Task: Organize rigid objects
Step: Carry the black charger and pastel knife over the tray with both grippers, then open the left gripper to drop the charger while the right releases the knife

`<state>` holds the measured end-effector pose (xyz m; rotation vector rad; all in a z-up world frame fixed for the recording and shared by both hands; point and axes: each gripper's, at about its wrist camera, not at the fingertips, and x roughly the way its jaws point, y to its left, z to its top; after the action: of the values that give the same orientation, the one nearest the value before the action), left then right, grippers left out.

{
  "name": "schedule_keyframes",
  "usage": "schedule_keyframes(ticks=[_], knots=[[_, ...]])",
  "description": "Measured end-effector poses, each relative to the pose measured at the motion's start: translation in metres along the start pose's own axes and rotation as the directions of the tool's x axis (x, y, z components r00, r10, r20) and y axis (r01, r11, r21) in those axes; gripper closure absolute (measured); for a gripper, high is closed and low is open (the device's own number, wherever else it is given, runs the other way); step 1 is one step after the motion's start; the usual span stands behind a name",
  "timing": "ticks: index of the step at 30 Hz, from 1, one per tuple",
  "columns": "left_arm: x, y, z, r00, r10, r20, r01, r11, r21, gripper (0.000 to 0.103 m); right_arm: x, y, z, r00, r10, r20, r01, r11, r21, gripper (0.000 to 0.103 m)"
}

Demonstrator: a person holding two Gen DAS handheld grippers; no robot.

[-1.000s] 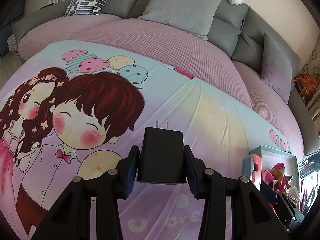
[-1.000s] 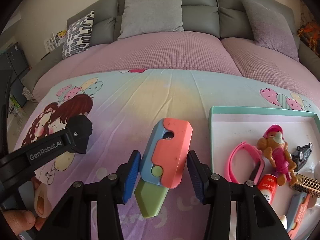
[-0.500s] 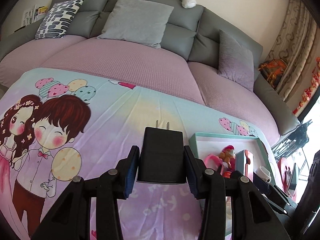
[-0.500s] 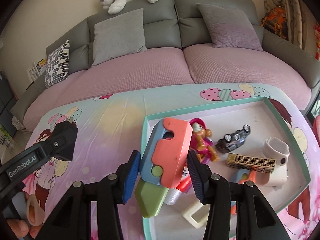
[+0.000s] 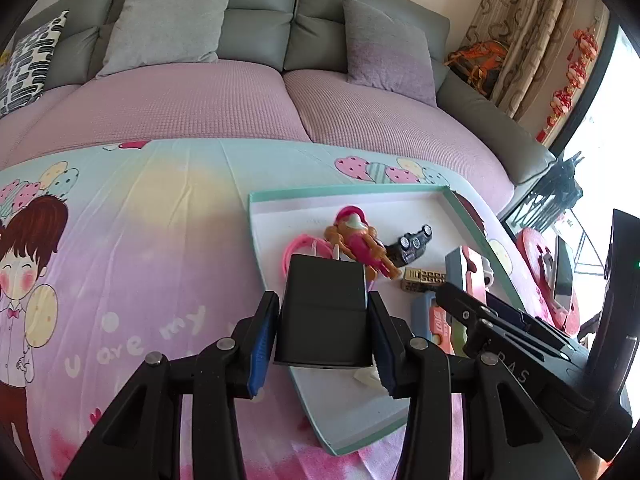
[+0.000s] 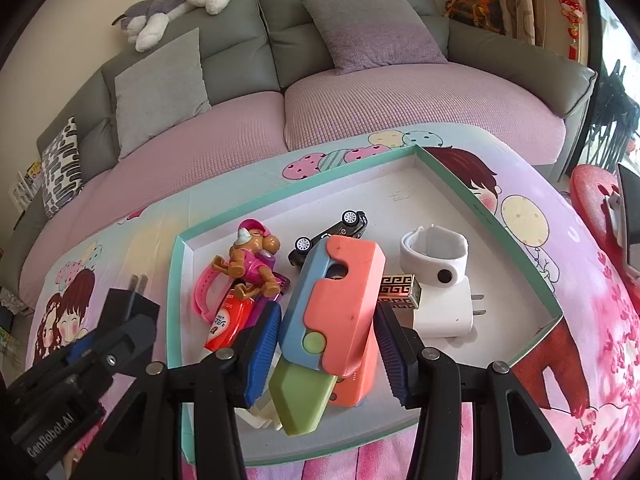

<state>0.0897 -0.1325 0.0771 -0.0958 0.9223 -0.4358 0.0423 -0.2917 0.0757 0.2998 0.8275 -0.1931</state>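
My left gripper (image 5: 323,330) is shut on a black plug charger (image 5: 323,312), held over the near left corner of the teal-rimmed tray (image 5: 344,193). My right gripper (image 6: 326,340) is shut on a coral, blue and green toy knife (image 6: 332,312), held over the tray's (image 6: 174,280) front middle. The tray holds a toy dog figure (image 6: 250,260), a pink band (image 6: 200,292), a black toy car (image 6: 332,232), a white strap (image 6: 434,254), a white charger (image 6: 448,308), a gold patterned block (image 6: 398,290) and a red tube (image 6: 226,322).
The tray lies on a cartoon-print blanket (image 5: 132,240) spread over a pink-covered sofa (image 5: 224,100) with grey cushions (image 5: 172,20). A plush dog (image 6: 176,4) lies on the sofa back. A red stool (image 6: 596,200) stands at the right.
Both grippers have swung right, from over the blanket to over the tray, each still holding its object. The tray now sits closer under both.
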Motion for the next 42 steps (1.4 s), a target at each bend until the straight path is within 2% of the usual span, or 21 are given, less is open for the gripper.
schedule_keyframes(ticks=[6, 20, 26, 30, 36, 39, 42], knots=[[0.012, -0.012, -0.013, 0.999, 0.012, -0.051, -0.012, 1.0, 0.011, 0.058, 0.001, -0.008, -0.001, 1.0, 0.01, -0.013, -0.009, 1.0, 0.011, 0.052], [0.029, -0.026, -0.023, 0.993, 0.049, -0.108, -0.044, 0.998, 0.053, 0.057, 0.01, -0.013, -0.002, 0.998, 0.048, -0.046, -0.047, 0.999, 0.015, 0.052], [0.027, -0.019, -0.022, 0.99, 0.073, -0.12, -0.069, 0.997, 0.04, 0.057, 0.014, -0.008, -0.004, 0.996, 0.057, -0.065, -0.057, 0.998, -0.002, 0.052], [0.023, -0.013, -0.019, 0.99, 0.067, -0.125, -0.065, 0.998, 0.015, 0.057, 0.015, -0.005, -0.005, 0.997, 0.029, -0.078, -0.031, 0.999, -0.026, 0.052], [0.018, -0.01, -0.018, 0.989, 0.069, -0.13, -0.069, 0.998, 0.0, 0.054, 0.014, -0.003, -0.007, 0.996, 0.018, -0.093, -0.022, 0.999, -0.039, 0.051], [0.013, -0.008, -0.017, 0.989, 0.084, -0.125, -0.085, 0.996, -0.009, 0.046, 0.008, -0.001, -0.006, 0.996, 0.012, -0.086, -0.016, 0.999, -0.046, 0.049], [0.006, -0.003, -0.015, 0.988, 0.095, -0.123, -0.099, 0.994, -0.034, 0.045, 0.001, -0.001, -0.006, 0.997, 0.01, -0.077, -0.014, 0.999, -0.05, 0.047]])
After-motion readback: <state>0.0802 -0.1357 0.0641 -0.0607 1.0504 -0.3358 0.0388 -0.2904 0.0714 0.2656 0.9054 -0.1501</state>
